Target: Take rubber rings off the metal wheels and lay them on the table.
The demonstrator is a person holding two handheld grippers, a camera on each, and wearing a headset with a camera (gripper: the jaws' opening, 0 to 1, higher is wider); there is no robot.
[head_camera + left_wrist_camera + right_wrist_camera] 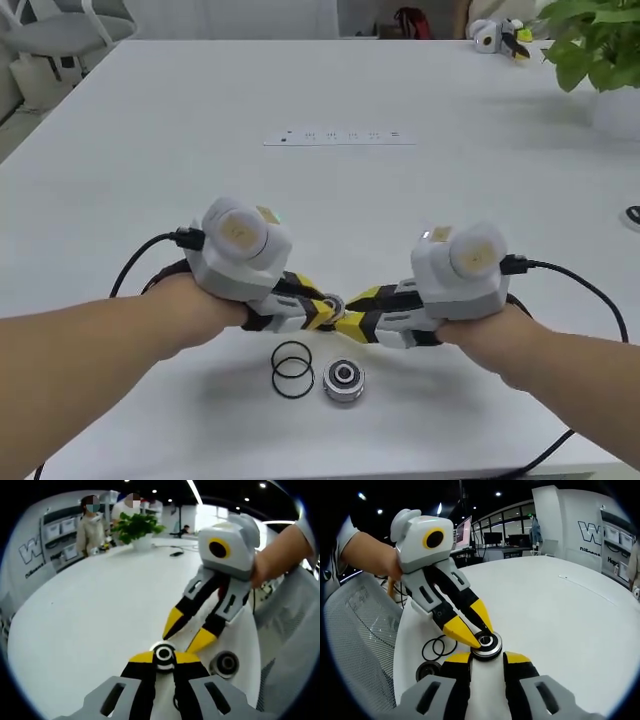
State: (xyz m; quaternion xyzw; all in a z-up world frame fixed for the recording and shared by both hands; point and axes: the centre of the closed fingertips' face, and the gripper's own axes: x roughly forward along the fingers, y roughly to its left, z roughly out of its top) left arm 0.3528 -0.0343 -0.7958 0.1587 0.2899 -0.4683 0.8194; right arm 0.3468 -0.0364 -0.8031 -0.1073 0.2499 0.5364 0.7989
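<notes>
Two hand-held grippers meet tip to tip just above the near edge of a white desk (330, 200). The left gripper (164, 661) is closed on a small metal wheel (164, 653), its yellow tips pinching the rim from both sides. The right gripper (186, 634) faces it with its jaws a narrow gap apart, holding nothing, its tips just beside the wheel. On the desk below them, close to the near edge, lie two loose black rubber rings (291, 370), overlapping. Just to their right a second wheel (344, 378) lies flat.

The held wheel looks hard, smooth and dense, so it could slip in a light pinch. A firm hold across the metal rim seems right. A ring is likely thin, soft and stretchy, best caught at one spot on its edge and peeled off sideways.

The right gripper view shows a dark band (495, 647) round the held wheel's rim, probably a ring not yet removed. The left gripper view shows the wheel face-on and the gap between the right gripper's jaws. The head view gives the layout of the rings and the second wheel on the desk
</notes>
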